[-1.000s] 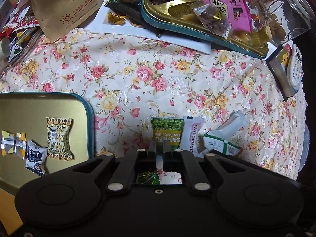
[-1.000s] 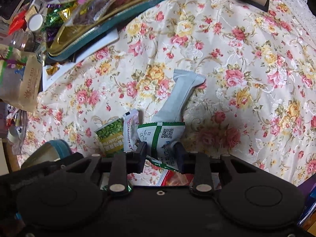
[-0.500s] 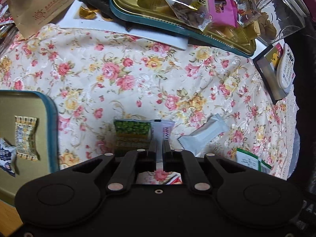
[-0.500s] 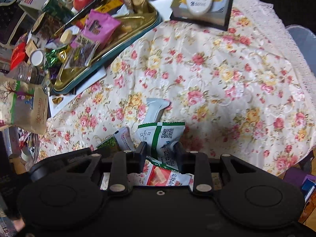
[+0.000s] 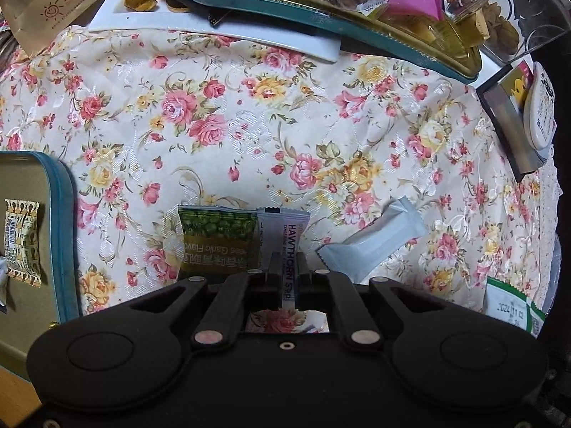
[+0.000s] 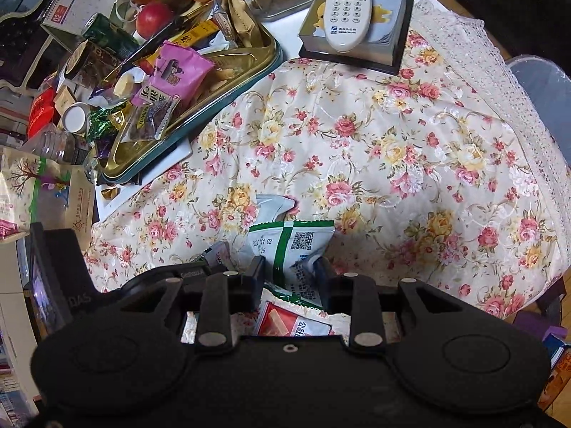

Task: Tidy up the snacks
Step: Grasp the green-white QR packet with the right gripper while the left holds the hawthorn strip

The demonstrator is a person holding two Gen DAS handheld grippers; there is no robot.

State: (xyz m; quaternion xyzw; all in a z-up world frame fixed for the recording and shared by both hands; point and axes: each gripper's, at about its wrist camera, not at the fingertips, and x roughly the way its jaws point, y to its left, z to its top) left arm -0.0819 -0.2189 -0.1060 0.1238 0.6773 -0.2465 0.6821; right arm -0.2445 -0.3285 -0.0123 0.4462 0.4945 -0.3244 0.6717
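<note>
Hawthorn strip packet (image 5: 285, 246) sits pinched between your left gripper's (image 5: 288, 267) jaws, which are closed on its near end; its long axis runs straight away from the claw, with the far end still lying on the floral tablecloth (image 5: 249, 135). Touching its left edge is the green garlic pea packet (image 5: 217, 239), and off to the right, apart from it, lies a plain white wrapper (image 5: 374, 242). The blue-rimmed tin tray (image 5: 60, 221) with wrapped sweets waits to your left, nearest this hand, so the carry goes sideways that way. Your right gripper (image 6: 289, 278) grips a green-and-white wafer packet (image 6: 296, 246), seemingly lifted clear of the cloth, though the view is poor there.
</note>
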